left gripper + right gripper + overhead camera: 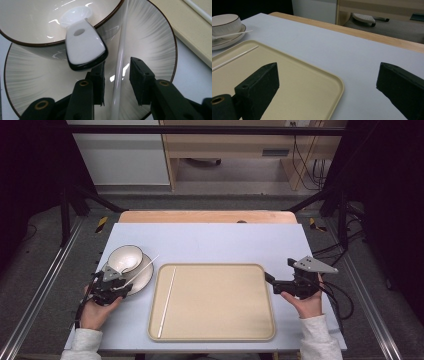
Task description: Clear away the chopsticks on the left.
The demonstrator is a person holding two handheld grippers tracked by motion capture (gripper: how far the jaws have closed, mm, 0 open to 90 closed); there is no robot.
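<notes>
The left claw (pixel 120 285) hovers over the plate (pixel 142 276), jaws parted on either side of a white chopstick (pixel 142 269) without pinching it. Its own view shows a spoon (pixel 83 47) leaning out of the bowl (pixel 37 20), which the high view hides. A second chopstick (pixel 167 301) lies on the tray (pixel 260 270). The right claw (pixel 270 279) sits wide open at the tray's right edge, above the table (pixel 317 50).

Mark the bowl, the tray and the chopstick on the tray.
bowl (pixel 124 258): high view, inner wall.
tray (pixel 220 305): high view, bare floor.
chopstick (pixel 167 300): high view, mid-shaft.
</notes>
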